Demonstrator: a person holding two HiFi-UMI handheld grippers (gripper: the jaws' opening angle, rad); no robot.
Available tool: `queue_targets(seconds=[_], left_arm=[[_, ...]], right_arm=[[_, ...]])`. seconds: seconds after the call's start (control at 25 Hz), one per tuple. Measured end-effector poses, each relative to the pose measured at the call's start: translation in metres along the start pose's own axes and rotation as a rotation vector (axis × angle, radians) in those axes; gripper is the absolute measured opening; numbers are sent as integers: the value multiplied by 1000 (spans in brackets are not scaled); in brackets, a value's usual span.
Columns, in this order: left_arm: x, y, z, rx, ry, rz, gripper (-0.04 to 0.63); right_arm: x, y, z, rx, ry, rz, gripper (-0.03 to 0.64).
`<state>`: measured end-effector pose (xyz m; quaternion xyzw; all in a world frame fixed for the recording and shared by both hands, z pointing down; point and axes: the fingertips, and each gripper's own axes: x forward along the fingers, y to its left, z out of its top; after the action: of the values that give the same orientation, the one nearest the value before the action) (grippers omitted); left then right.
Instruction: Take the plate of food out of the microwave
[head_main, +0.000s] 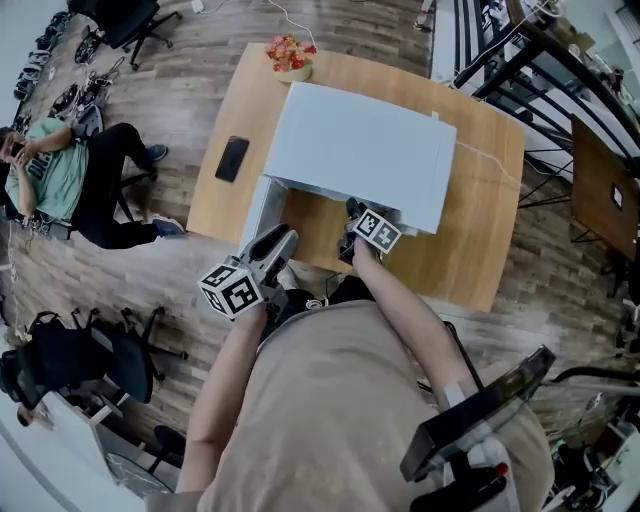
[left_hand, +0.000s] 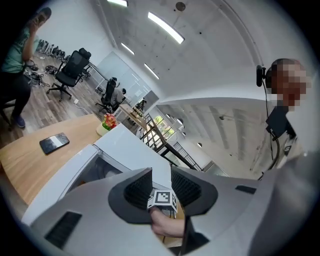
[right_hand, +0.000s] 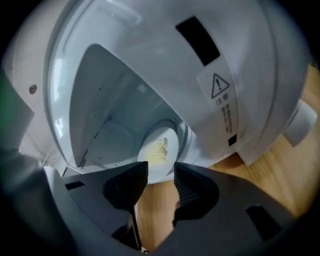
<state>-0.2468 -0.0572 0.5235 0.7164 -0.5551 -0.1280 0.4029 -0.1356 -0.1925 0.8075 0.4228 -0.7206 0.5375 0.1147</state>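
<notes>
Jaws, right gripper (right_hand: 161, 174): parted a little, with nothing between the pads. It is poised at the mouth of the microwave (right_hand: 225, 75), low over the table (right_hand: 280, 150).

Jaws, left gripper (left_hand: 161, 176): also released and empty, held back nearer the body and playing no part.

Item 1, plate (right_hand: 159, 150): white, lying flat on the oven floor inside the cavity, just beyond the gap in the right jaws and apart from them. It carries pale yellow food (right_hand: 157, 146), possibly noodles; the view is too small to be sure.

Item 2, microwave: white, with its door (head_main: 258, 212) swung open to the left.

Item 3, farther along the table: 1 dark phone (head_main: 231, 158) and 1 small pot of flowers (head_main: 291, 55).

Step in hand: the reach. The door is already open and the plate is not yet gripped.

Next move, as judged: carry the right gripper into the cavity, set its pads over the plate's near rim, clamp, then draw the plate out level so the food stays put. The left gripper could steady the far edge.
</notes>
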Motion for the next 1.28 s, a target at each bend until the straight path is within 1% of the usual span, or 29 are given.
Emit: queue_targets(seconds=[0.16, 0.36, 0.52, 0.6, 0.76, 0.84, 1.0, 1.04, 1.12, 1.28], left_arm=[[-4, 8, 7, -4, 2, -1, 103], [-10, 17, 12, 16, 27, -6, 103], [-14, 25, 15, 12, 31, -1, 103], [-13, 28, 18, 26, 38, 2, 103], [-12, 35, 27, 41, 45, -4, 103], [-13, 38, 30, 41, 48, -9, 103], [-16, 43, 31, 39, 64, -16, 103], [-17, 45, 32, 38, 68, -18, 103], [-19, 47, 33, 37, 75, -24, 103], [-21, 50, 33, 32, 94, -42, 103]], right_arm=[[17, -11, 0, 16, -22, -42, 144], [34, -14, 0, 46, -32, -48, 144], [39, -21, 0, 62, -45, -80, 144], [41, -22, -1, 72, -51, -73, 144], [48, -13, -6, 54, -43, -59, 144], [50, -13, -7, 58, -52, -87, 143], [51, -17, -8, 56, -55, -170, 141], [51, -19, -8, 61, -49, -180, 128], [50, -20, -10, 88, -39, -170, 107], [48, -18, -15, 158, -20, -107, 81]])
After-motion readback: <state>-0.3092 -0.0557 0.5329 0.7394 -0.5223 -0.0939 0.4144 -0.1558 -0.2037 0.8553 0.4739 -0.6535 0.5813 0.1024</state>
